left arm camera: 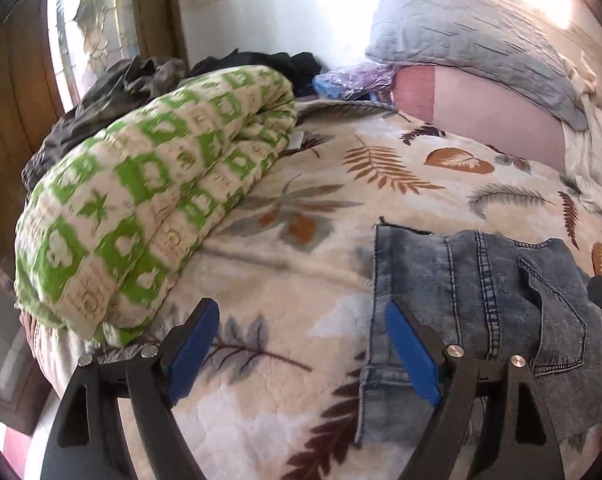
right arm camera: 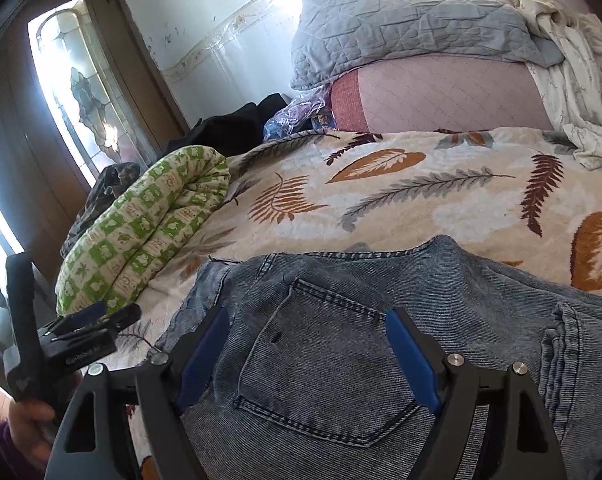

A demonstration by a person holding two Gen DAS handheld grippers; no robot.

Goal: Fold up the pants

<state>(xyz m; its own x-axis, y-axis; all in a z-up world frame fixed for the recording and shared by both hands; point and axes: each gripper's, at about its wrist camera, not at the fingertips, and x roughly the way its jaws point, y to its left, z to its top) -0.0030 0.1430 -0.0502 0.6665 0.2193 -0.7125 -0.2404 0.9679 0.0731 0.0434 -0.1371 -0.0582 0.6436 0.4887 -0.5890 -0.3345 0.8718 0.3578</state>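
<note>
Folded jeans (right arm camera: pixel 341 320) lie on the leaf-print bed (left arm camera: pixel 341 200), beside a rolled green quilt (left arm camera: pixel 141 208). Pillows (right arm camera: pixel 401 24) sit behind. Both grippers' jaws are spread, pinching nothing.

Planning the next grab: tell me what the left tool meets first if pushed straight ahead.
Probably the leaf-print blanket: the open left tool frames bare blanket, with the jeans edge by its right finger. Depth is unclear.

Leaf-print blanket (left arm camera: pixel 301 272) covers bed; rolled green-and-white quilt (left arm camera: pixel 153 200) along its left edge, dark crumpled clothes (left arm camera: pixel 113 92) behind it by door (right arm camera: pixel 73 92); grey quilted pillow (right arm camera: pixel 401 24) on pink one (right arm camera: pixel 445 100) at head end; white cloth (right arm camera: pixel 573 80) at far right corner
</note>
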